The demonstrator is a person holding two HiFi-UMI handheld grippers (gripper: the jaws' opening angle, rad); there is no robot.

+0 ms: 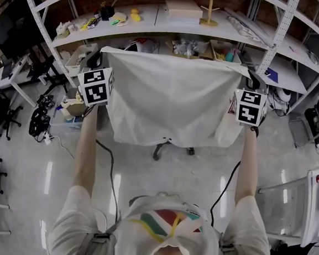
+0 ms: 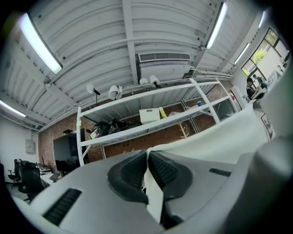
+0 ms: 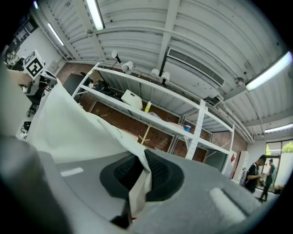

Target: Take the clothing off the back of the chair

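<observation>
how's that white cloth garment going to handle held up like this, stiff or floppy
Probably floppy: the white cloth garment hangs as a sheet between the left gripper and right gripper, its hem uneven. Likely light, since thin pinches at two corners carry it. It may sag in the middle if the grippers come together.

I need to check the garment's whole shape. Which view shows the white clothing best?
The head view: the white clothing hangs spread full-width, both top corners gripped. Each gripper view shows only a pinched strip between shut jaws.
</observation>
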